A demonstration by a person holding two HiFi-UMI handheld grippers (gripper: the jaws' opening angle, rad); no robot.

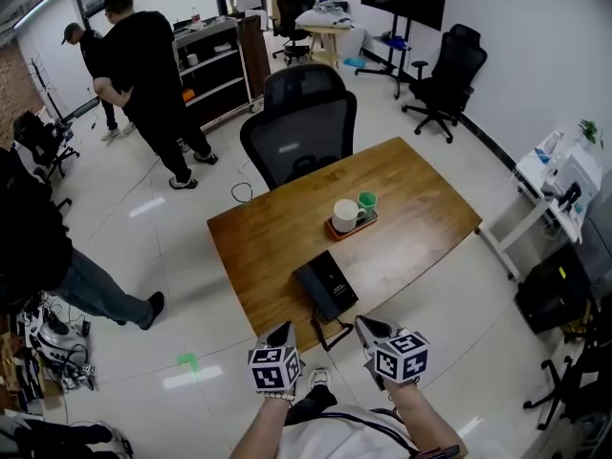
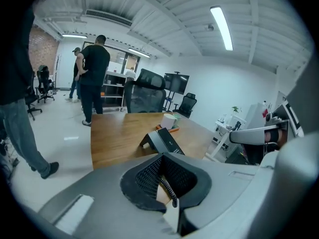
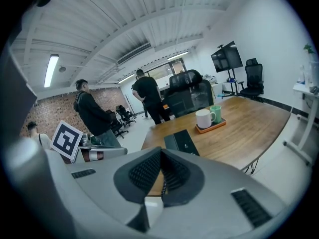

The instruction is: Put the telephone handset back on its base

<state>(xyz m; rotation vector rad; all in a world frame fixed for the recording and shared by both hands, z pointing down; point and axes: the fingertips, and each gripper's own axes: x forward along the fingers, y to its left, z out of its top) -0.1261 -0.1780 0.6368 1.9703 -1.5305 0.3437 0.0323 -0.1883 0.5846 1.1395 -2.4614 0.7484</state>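
Note:
The black telephone (image 1: 327, 285) lies near the front edge of the wooden table (image 1: 277, 232), with its cord (image 1: 332, 338) hanging over the edge. I cannot tell the handset apart from the base. The telephone (image 2: 162, 139) lies ahead in the left gripper view, and the telephone (image 3: 182, 141) also shows ahead in the right gripper view. My left gripper (image 1: 278, 337) is held low in front of the table edge, short of the phone, jaws shut and empty. My right gripper (image 1: 367, 329) is beside it, just right of the cord, also shut with nothing held.
A tray (image 1: 350, 226) with a white mug (image 1: 344, 214) and a green cup (image 1: 367, 201) sits behind the phone. A black office chair (image 1: 301, 127) stands at the table's far side. People stand at the left and far left. A white cart (image 1: 559, 185) is at the right.

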